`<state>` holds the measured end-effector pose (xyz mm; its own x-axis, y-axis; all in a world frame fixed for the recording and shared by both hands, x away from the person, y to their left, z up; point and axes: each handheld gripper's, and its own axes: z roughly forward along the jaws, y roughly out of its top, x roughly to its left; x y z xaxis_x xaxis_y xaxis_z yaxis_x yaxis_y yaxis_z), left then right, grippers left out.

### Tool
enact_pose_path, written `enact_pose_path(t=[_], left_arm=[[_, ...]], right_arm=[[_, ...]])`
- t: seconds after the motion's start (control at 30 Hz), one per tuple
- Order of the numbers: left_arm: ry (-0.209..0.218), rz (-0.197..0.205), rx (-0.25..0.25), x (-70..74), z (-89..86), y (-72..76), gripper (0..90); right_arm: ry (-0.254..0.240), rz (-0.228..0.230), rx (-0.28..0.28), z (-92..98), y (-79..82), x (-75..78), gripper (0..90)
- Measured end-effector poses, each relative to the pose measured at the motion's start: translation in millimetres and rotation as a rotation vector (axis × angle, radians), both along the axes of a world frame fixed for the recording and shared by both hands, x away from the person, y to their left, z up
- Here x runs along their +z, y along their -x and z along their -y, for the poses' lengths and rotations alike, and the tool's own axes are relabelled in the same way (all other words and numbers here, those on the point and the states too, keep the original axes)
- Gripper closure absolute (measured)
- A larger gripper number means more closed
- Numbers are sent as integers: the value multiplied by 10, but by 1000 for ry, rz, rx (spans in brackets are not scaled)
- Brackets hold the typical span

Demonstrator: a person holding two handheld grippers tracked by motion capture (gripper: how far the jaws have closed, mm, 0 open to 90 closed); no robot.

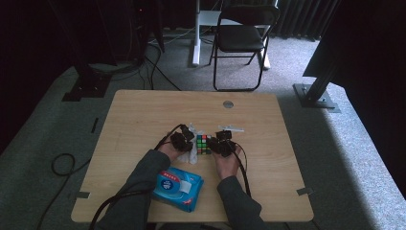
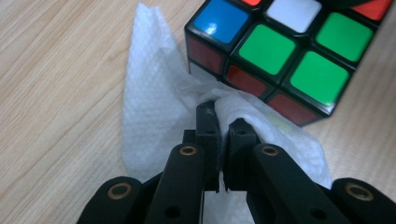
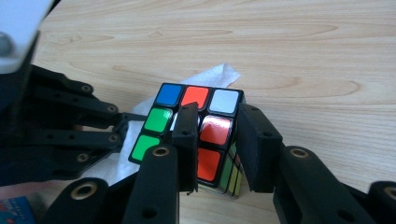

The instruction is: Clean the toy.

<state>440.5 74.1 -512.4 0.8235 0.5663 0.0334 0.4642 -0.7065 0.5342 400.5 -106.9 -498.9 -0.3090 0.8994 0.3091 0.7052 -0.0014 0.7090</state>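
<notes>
A Rubik's cube point(image 1: 203, 143) with mixed colours sits in the middle of the wooden table point(image 1: 143, 110). A white wipe point(image 2: 149, 107) lies crumpled against the cube's point(image 2: 275, 51) red-and-white side, and my left gripper point(image 2: 225, 123) is shut on a fold of it. In the high view the left gripper point(image 1: 187, 142) is just left of the cube, with the wipe point(image 1: 193, 155) hanging under it. My right gripper point(image 3: 218, 113) is shut on the cube point(image 3: 215, 128): one jaw lies over its top face, the other against its right side. The right gripper point(image 1: 216, 143) comes in from the cube's right.
A blue pack of wet wipes point(image 1: 177, 188) lies near the table's front edge, between the person's forearms. A round grommet point(image 1: 228, 104) sits at the table's far side. A folding chair point(image 1: 242, 36) stands on the carpet beyond the table. Cables trail off the left front.
</notes>
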Motion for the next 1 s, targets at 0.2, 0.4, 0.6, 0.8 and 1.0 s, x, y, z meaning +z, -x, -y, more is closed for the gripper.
enact_pose_path(t=[0.2,0.4,0.6,0.8,1.0], left_arm=[[107,33,-7,110,-90,58,867],[159,49,6,147,-135,64,867],[175,33,7,144,-148,61,867],[145,-12,-4,96,-121,36,867],[116,-32,-17,59,-86,23,866]], right_arm=[[-9,-1,-9,44,-3,-5,702],[-12,0,-15,40,3,-8,702],[-13,-2,-15,42,2,-8,702],[-12,-2,-17,42,2,-8,702],[-14,-2,-21,52,1,-8,702]])
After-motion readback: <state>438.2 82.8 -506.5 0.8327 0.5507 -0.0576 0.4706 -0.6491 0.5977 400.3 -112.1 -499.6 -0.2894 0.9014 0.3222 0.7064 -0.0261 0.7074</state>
